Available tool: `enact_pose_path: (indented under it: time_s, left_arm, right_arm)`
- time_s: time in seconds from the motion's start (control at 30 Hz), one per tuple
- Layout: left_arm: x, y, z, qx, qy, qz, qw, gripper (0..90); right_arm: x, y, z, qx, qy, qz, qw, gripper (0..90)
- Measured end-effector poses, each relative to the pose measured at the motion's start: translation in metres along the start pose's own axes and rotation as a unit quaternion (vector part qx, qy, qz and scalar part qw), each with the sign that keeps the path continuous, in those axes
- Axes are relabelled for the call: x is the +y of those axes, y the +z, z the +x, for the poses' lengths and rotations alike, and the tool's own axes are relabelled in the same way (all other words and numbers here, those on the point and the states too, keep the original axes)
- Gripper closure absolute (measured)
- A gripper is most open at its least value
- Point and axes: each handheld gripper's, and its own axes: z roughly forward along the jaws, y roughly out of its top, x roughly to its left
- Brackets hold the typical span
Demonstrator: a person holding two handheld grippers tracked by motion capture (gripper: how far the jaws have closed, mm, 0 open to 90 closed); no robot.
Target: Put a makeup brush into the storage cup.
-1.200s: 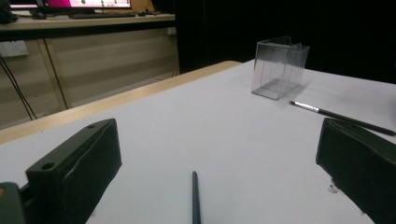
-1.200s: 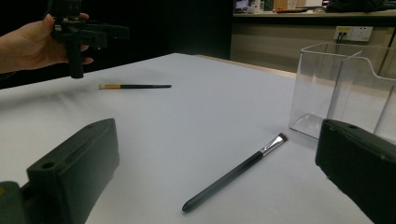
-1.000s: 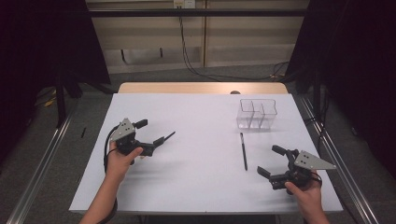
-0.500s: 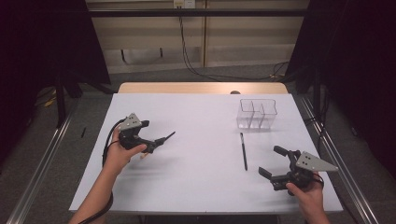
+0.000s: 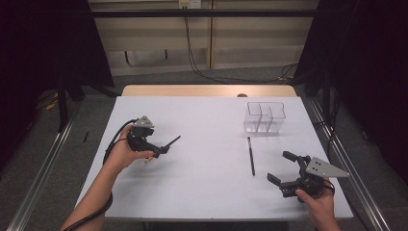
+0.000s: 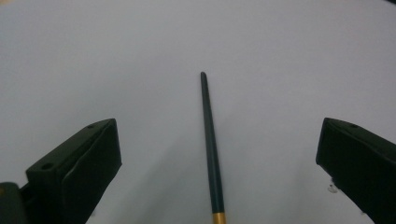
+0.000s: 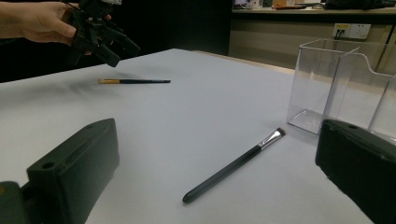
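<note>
Left gripper point(image 5: 153, 153) tilted down over gold-banded brush point(image 6: 209, 149), fingers spread; right gripper point(image 5: 284, 168) fingers spread.

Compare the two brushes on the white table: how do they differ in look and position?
The left brush has a gold band by its head; the right brush has a silver one. The left brush lies under the open left gripper, framed between its jaws; the right brush lies apart from the open right gripper, near the clear box. Both are slim, dark-handled and flat on the table.

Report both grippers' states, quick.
Left gripper: open, holding nothing, jaws either side of the gold-banded brush.
Right gripper: open, holding nothing, the black brush lying ahead of it.
</note>
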Motion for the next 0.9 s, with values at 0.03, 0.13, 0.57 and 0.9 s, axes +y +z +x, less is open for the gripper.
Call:
enact_pose_path:
  time_s: [0.03, 0.13, 0.57, 0.9]
  left_arm:
    - [0.001, 0.000, 0.001, 0.002, 0.003, 0.009, 1.0000, 0.0]
    - [0.002, 0.000, 0.003, 0.006, -0.007, 0.018, 0.9998, 0.4]
    - [0.008, 0.003, 0.007, -0.003, -0.025, 0.140, 0.9898, 3.0]
    - [0.013, 0.006, 0.007, -0.002, -0.027, 0.215, 0.9763, 12.2]
  right_arm:
    - [0.000, 0.000, 0.000, 0.000, 0.000, 0.000, 1.0000, 0.0]
    - [0.000, 0.000, 0.000, 0.000, 0.000, 0.002, 1.0000, 0.0]
    - [-0.001, -0.003, 0.001, -0.003, -0.001, 0.004, 1.0000, 0.0]
    - [-0.001, -0.004, 0.001, -0.006, 0.000, 0.004, 1.0000, 0.0]
